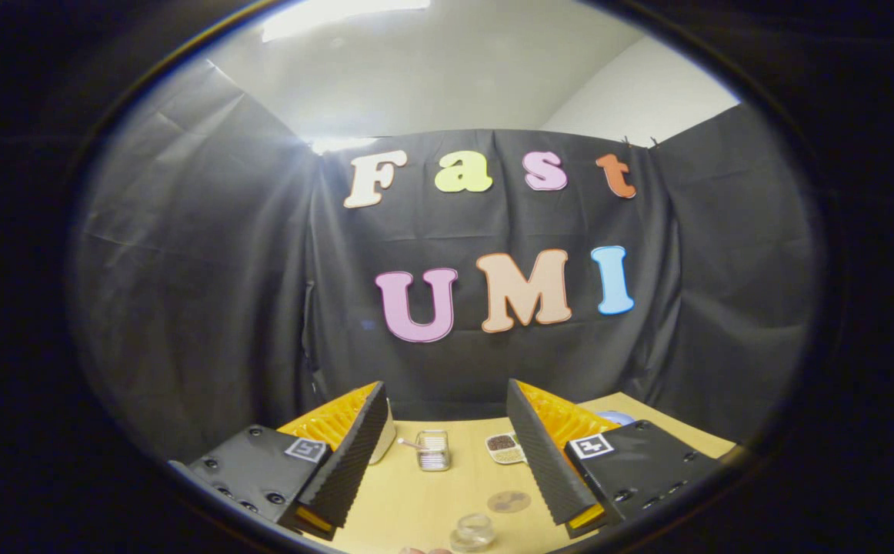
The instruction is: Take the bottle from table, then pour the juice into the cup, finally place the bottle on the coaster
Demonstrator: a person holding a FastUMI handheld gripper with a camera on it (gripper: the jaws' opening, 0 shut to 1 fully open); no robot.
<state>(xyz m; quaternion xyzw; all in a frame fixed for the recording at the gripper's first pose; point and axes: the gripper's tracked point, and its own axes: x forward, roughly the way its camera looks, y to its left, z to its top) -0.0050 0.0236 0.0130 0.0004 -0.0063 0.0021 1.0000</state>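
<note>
I am holding my gripper (439,469) with its fingers spread wide and gripping nothing; the wooden table (416,500) is showing in the gap between them. I am looking level across the table toward the booth's dark wall.

Between the fingers and low, nearest to me, a small clear glass cup (472,532) is standing upright. Just beyond it, slightly toward the right finger, a flat round coaster (508,502) is lying on the table. Farther ahead, a small clear holder with a stick in it (433,450) and a shallow dish of dark and pale grains (504,448) are sitting near the far edge.

The bottle is the object the coming move depends on, and I am not identifying it with confidence. A pale object (384,438) is standing just beside the left finger, mostly hidden by it; this may be the bottle. If so, it lies ahead and left, axis upright, and I judge a leftward shift is required before closing.
</note>
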